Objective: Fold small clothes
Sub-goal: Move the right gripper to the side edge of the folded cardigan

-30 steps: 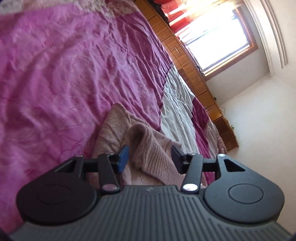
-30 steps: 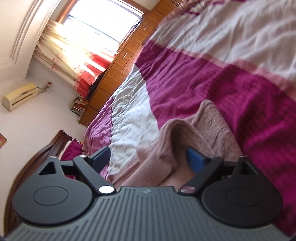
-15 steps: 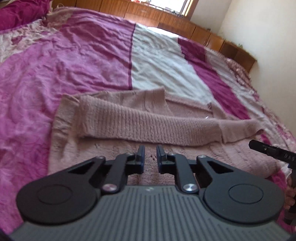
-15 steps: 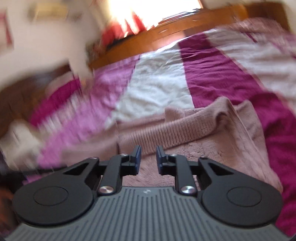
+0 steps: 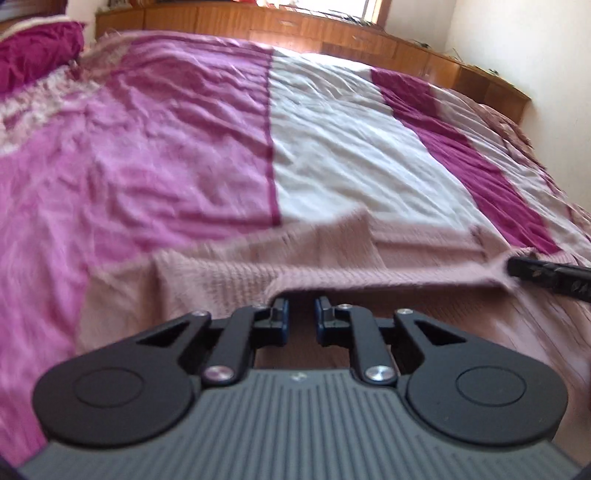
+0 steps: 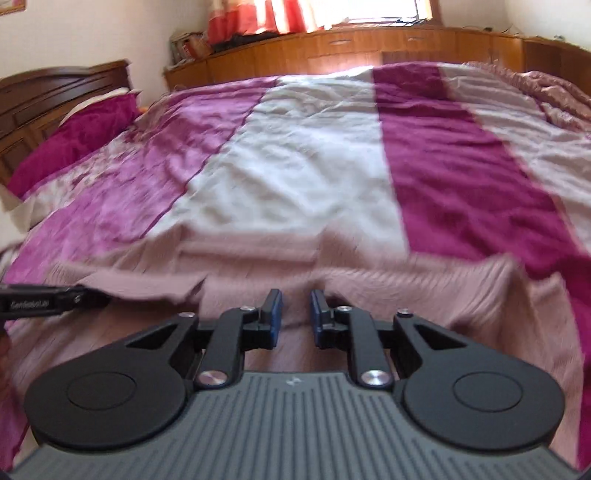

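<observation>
A dusty-pink knit sweater (image 5: pixel 221 280) lies spread sideways across the near part of the bed. My left gripper (image 5: pixel 299 310) has its blue pads nearly together, pinching the sweater's near edge, which is raised level with the fingertips. That raised edge runs right to the other gripper's finger (image 5: pixel 550 280). In the right wrist view my right gripper (image 6: pixel 295 306) is likewise narrowed on the sweater (image 6: pixel 406 288), with knit bunched around its tips. The left gripper's finger (image 6: pixel 44 301) shows at the left, holding the same edge. The cloth under both tools is in shadow.
The striped bedspread (image 6: pixel 295 166) in pink, white and magenta stretches away beyond the sweater. A magenta pillow (image 6: pixel 74 136) and dark headboard (image 6: pixel 48 96) are at the far left. Wooden cabinets (image 6: pixel 369 48) line the far wall under a curtained window (image 6: pixel 258 14).
Both grippers went from wide open around the bunched sweater to narrowly closed on it. Both views rolled back to level and moved across the bed. The sweater's near edge now stands raised between them.
</observation>
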`<state>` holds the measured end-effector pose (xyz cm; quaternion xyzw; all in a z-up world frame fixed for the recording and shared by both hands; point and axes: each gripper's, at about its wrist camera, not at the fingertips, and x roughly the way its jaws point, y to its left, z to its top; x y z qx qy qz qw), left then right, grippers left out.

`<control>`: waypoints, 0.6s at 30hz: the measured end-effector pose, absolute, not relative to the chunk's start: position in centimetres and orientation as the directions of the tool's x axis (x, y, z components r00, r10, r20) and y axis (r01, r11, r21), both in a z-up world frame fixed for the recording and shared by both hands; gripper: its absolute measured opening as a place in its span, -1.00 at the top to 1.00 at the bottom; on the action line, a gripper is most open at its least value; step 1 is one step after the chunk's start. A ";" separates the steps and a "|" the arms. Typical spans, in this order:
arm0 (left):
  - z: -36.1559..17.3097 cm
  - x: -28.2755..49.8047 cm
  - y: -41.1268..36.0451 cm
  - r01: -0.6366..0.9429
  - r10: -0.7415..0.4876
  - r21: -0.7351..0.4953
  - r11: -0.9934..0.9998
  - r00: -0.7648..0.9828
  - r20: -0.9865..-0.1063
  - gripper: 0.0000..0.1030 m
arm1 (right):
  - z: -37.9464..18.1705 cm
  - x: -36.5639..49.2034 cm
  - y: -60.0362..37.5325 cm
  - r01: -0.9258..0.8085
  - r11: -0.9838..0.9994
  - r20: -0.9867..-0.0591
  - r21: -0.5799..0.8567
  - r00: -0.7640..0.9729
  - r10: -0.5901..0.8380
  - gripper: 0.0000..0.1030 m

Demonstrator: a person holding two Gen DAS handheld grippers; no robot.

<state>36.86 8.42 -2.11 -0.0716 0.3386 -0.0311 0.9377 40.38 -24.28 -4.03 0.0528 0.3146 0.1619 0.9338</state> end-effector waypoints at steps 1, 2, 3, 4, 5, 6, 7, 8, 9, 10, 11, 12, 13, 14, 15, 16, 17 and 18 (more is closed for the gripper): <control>-1.8 37.0 8.6 -0.015 -0.081 -0.149 0.989 0.782 -0.619 0.69 | -3.7 41.0 -24.7 -0.249 0.945 -0.557 0.210 0.764 0.325 0.56; -1.4 37.1 8.7 -0.047 -0.046 -0.136 0.990 0.791 -0.610 0.69 | -3.2 41.5 -25.2 -0.227 0.947 -0.543 0.229 0.777 0.318 0.55; -1.0 36.9 8.8 -0.071 -0.013 -0.117 0.991 0.802 -0.597 0.69 | -2.9 41.7 -25.8 -0.212 0.945 -0.529 0.250 0.787 0.317 0.53; -0.6 36.6 8.8 -0.082 0.010 -0.098 0.992 0.813 -0.582 0.69 | -2.6 41.8 -26.3 -0.199 0.943 -0.518 0.268 0.796 0.315 0.47; -0.4 36.3 8.8 -0.088 0.025 -0.083 0.993 0.819 -0.573 0.69 | -2.4 41.7 -26.8 -0.180 0.942 -0.511 0.283 0.803 0.307 0.18; -0.2 36.1 8.8 -0.091 0.032 -0.074 0.993 0.820 -0.572 0.69 | -2.3 41.4 -27.3 -0.166 0.941 -0.506 0.295 0.808 0.301 -0.23; -0.2 35.7 8.9 -0.089 0.030 -0.074 0.993 0.815 -0.578 0.69 | -2.2 41.0 -27.7 -0.162 0.940 -0.503 0.302 0.811 0.301 -0.40; -0.1 35.4 8.9 -0.086 0.023 -0.079 0.993 0.807 -0.590 0.69 | -2.2 40.4 -28.0 -0.166 0.938 -0.499 0.304 0.812 0.305 -0.53; -0.2 34.8 9.0 -0.083 0.013 -0.088 0.993 0.799 -0.601 0.69 | -2.2 39.6 -28.2 -0.182 0.936 -0.497 0.301 0.808 0.317 -0.53; -0.2 34.1 8.9 -0.078 0.003 -0.097 0.992 0.793 -0.610 0.69 | -2.3 38.7 -28.3 -0.197 0.937 -0.499 0.289 0.804 0.323 -0.53; -0.1 33.3 8.8 -0.072 -0.005 -0.100 0.992 0.787 -0.617 0.69 | -2.3 37.7 -28.3 -0.212 0.939 -0.502 0.270 0.802 0.325 -0.53; -0.1 32.5 8.7 -0.067 -0.010 -0.101 0.993 0.783 -0.622 0.69 | -2.3 36.7 -28.3 -0.227 0.942 -0.507 0.248 0.798 0.326 -0.53; 0.0 31.4 8.5 -0.064 -0.015 -0.104 0.992 0.779 -0.626 0.69 | -2.3 35.6 -28.2 -0.241 0.944 -0.514 0.225 0.794 0.325 -0.53; 0.2 30.4 8.4 -0.060 -0.024 -0.111 0.992 0.776 -0.630 0.69 | -2.3 34.6 -28.3 -0.248 0.947 -0.523 0.203 0.790 0.319 -0.53; 0.1 29.2 8.2 -0.059 -0.032 -0.123 0.991 0.773 -0.634 0.69 | -2.3 33.3 -28.5 -0.250 0.950 -0.529 0.185 0.789 0.311 -0.53; 0.2 28.2 7.9 -0.060 -0.041 -0.134 0.989 0.766 -0.642 0.69 | -2.3 32.0 -28.8 -0.250 0.952 -0.533 0.176 0.789 0.306 -0.53; 0.3 27.2 7.8 -0.058 -0.049 -0.142 0.988 0.758 -0.650 0.69 | -2.4 30.7 -29.1 -0.249 0.952 -0.537 0.178 0.786 0.306 -0.53; 0.4 26.2 7.5 -0.055 -0.056 -0.147 0.988 0.753 -0.656 0.69 | -2.5 29.4 -29.6 -0.246 0.951 -0.540 0.187 0.783 0.309 -0.53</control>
